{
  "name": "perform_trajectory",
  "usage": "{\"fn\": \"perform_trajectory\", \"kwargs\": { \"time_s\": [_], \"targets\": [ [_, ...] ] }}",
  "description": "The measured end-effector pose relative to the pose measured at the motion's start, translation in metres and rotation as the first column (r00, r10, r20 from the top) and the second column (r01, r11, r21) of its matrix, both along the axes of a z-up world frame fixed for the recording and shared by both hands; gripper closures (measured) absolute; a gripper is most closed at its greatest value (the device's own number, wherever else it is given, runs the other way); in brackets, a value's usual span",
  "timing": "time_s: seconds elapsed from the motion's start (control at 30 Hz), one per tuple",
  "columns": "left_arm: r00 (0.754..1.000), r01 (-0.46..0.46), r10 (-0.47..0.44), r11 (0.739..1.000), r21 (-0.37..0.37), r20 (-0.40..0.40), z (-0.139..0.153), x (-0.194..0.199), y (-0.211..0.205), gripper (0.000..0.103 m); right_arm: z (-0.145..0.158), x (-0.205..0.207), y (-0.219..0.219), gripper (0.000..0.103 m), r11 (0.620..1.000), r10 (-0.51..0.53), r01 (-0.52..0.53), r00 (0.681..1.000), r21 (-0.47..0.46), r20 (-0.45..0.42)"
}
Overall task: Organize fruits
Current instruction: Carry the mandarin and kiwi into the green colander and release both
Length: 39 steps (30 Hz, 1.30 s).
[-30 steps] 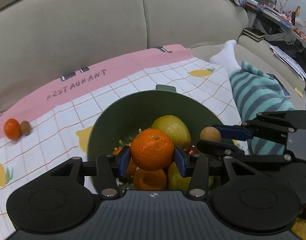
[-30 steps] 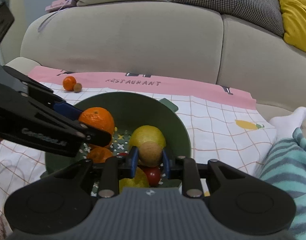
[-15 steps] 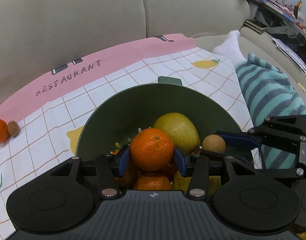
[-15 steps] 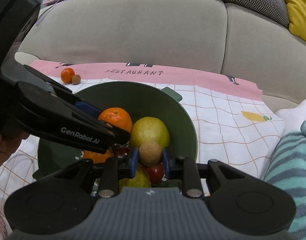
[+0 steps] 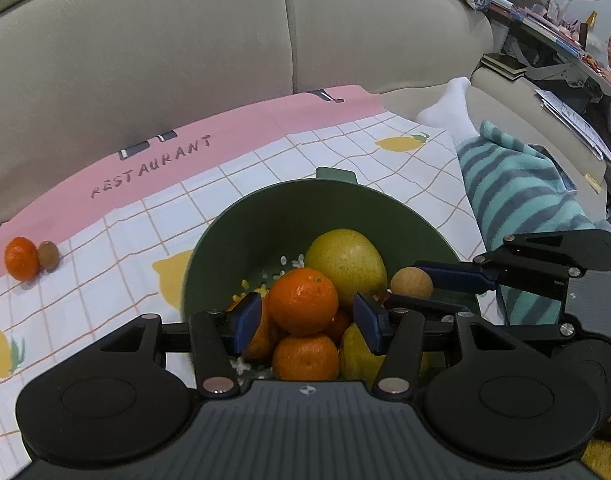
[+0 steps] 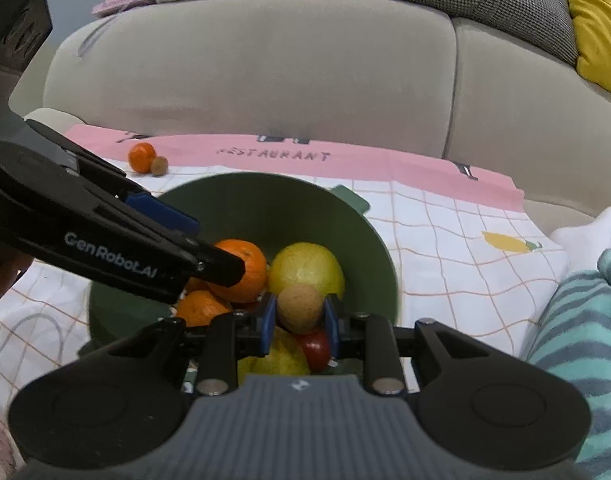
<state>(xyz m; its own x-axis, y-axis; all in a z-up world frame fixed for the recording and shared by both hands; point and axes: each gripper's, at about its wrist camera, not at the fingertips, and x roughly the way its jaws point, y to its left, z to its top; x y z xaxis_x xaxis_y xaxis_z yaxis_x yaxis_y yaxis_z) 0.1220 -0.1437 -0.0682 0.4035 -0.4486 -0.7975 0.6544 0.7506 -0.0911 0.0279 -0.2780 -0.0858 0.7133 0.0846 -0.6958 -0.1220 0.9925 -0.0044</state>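
Note:
A green bowl point(image 5: 289, 216) point(image 6: 265, 200) sits on the checked cloth and holds a yellow-green pear point(image 5: 345, 260) point(image 6: 305, 266), oranges, a lemon and a red fruit point(image 6: 315, 346). My left gripper point(image 5: 303, 316) is open: its blue pads stand apart from the orange point(image 5: 303, 300) point(image 6: 245, 264) that rests on the pile in the bowl. My right gripper point(image 6: 299, 314) is shut on a small brown round fruit point(image 6: 299, 308) point(image 5: 411, 282) just above the bowl's near right side.
A small orange point(image 5: 21, 258) point(image 6: 141, 157) and a brown kiwi-like fruit point(image 5: 48, 255) point(image 6: 159, 166) lie on the cloth's pink border at the far left. A beige sofa point(image 5: 185, 40) backs the cloth. A leg in striped teal fabric point(image 5: 517, 188) lies at right.
My left gripper's pads have spread apart and let go of the orange, which now sits on the fruit pile. My right gripper has moved lower over the bowl, still holding the brown fruit.

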Motion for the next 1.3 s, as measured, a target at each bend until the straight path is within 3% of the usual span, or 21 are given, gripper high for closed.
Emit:
{"fn": "perform_trajectory", "kwargs": {
  "time_s": [0.13,0.33,0.67,1.13,1.3],
  "targets": [
    [0.999,-0.027,0.027,1.0,0.01,0.024,0.009,-0.009,0.013,0.041,0.003,-0.004,0.005,0.081,0.997,0.052,-0.051,0.999,0.049,-0.015],
    [0.994,-0.101,0.101,0.995,0.0,0.036,0.018,-0.015,0.036,0.041,0.0,-0.001,0.011,0.08,0.975,0.121,-0.099,0.988,0.199,-0.1],
    [0.984,-0.177,0.177,0.984,0.001,0.02,0.013,-0.022,0.065,0.04,-0.015,0.005,0.02,0.08,0.951,0.131,-0.048,0.957,0.306,-0.259],
    [0.979,-0.201,0.201,0.979,-0.041,0.01,0.016,-0.027,0.082,0.04,-0.016,0.004,0.032,0.078,0.971,0.101,-0.033,0.954,0.235,-0.283],
    [0.978,-0.205,0.206,0.978,-0.048,0.021,0.02,-0.03,0.084,0.038,-0.011,0.002,0.032,0.071,0.975,0.089,-0.028,0.959,0.221,-0.27]
  ]
}}
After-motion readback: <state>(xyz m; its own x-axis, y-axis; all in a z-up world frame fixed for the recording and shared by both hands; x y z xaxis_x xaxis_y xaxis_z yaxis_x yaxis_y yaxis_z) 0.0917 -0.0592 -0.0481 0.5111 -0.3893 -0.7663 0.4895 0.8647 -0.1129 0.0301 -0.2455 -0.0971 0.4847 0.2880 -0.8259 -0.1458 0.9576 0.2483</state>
